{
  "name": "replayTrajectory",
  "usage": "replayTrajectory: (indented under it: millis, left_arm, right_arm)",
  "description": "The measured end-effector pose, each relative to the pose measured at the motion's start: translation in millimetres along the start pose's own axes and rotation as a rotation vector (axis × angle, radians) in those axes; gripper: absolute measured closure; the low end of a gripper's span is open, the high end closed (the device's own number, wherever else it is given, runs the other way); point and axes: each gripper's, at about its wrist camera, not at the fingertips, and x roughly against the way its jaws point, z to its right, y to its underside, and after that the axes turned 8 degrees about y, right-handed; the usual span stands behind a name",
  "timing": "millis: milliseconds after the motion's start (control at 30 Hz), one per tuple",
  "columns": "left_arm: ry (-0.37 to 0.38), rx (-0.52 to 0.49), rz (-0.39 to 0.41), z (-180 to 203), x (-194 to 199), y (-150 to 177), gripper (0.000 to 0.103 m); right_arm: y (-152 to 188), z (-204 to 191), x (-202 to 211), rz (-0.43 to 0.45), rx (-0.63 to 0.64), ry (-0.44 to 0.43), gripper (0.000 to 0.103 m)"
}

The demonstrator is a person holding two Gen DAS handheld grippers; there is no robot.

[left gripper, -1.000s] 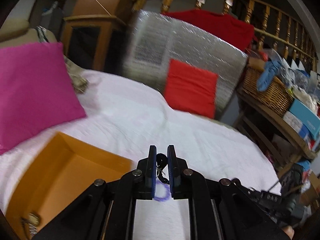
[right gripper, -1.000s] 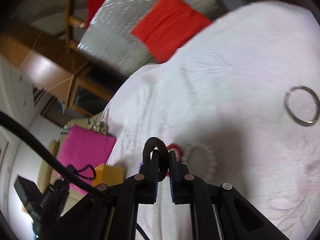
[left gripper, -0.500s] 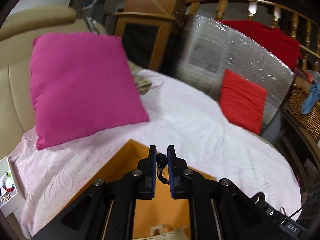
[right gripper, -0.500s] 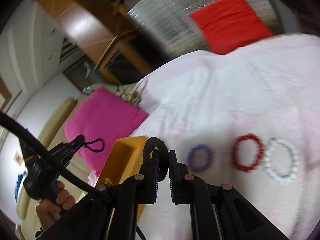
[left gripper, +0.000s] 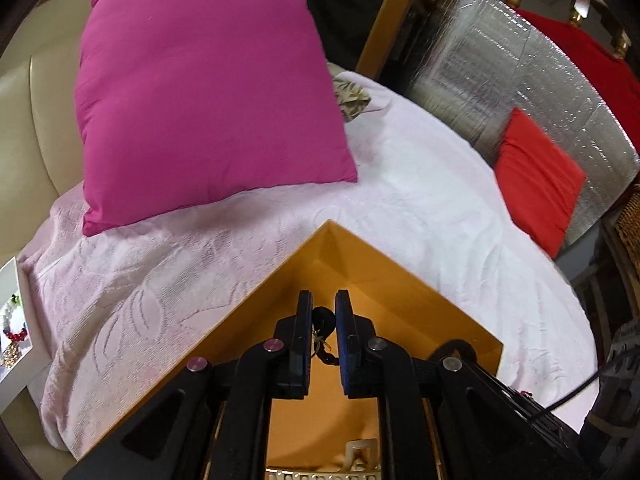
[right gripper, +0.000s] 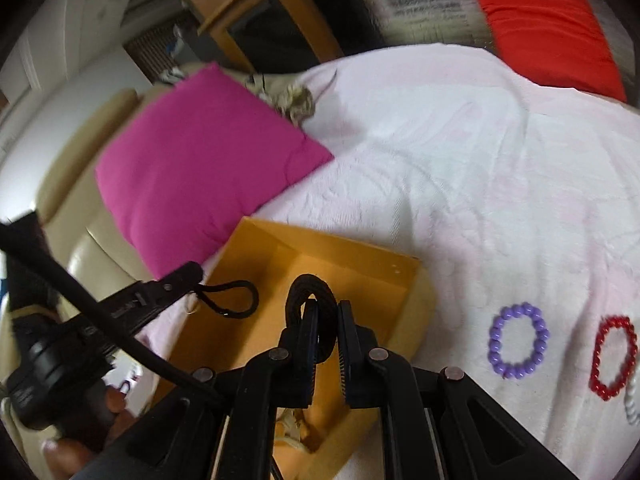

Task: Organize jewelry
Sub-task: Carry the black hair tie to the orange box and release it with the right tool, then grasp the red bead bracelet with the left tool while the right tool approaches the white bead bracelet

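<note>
Fingers of the left gripper pinch a small dark cord piece above the open orange box, which sits on the bed's white cover near the pink pillow. From the right wrist, the right gripper pinches a black cord loop over that box, while purple bracelet and red bracelet lie toward the bed's right edge.

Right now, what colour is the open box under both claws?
The box is orange-yellow, inside and outside; the right wrist view shows it best.
</note>
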Motion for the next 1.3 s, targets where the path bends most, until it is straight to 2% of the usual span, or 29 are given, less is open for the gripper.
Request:
replayTrajectory:
  millis: [167, 300, 533, 600, 733, 933, 967, 1033, 1167, 1300]
  left_arm:
    - [-0.016, 0.006, -0.015, -3, 3, -3, 0.088]
    - [-0.041, -0.009, 0.006, -3, 10, -3, 0.087]
    - [-0.058, -0.044, 0.064, 7, 24, -5, 0.087]
    - [-0.046, -0.061, 0.083, 15, 28, -4, 0.087]
    - [-0.011, -0.129, 0.158, 39, 45, 1, 0.087]
    - [0.068, -0.242, 0.236, 85, 60, 15, 0.085]
    - [0.084, -0.267, 0.237, 95, 59, 19, 0.082]
    - [0.112, -0.314, 0.232, 115, 56, 29, 0.066]
    - [0.160, -0.394, 0.204, 149, 46, 46, 0.061]
    - [0.186, -0.445, 0.148, 175, 31, 62, 0.058]
  right_arm:
    - [-4, -6, -12, -0.033, -0.004, 0.021, 0.088]
    - [-8, 0, -1, 0.008, -0.034, -0.012, 0.070]
    - [-5, 23, 44, 0.125, -0.086, -0.024, 0.070]
    - [-1, 42, 60, 0.142, -0.119, -0.028, 0.070]
    - [11, 84, 94, 0.179, -0.141, 0.036, 0.070]
    - [52, 186, 142, 0.198, -0.294, 0.160, 0.070]
    - [60, 203, 145, 0.192, -0.335, 0.170, 0.070]
    - [75, 228, 148, 0.183, -0.399, 0.183, 0.070]
    - [94, 255, 138, 0.144, -0.471, 0.185, 0.070]
    - [98, 259, 124, 0.118, -0.453, 0.180, 0.070]
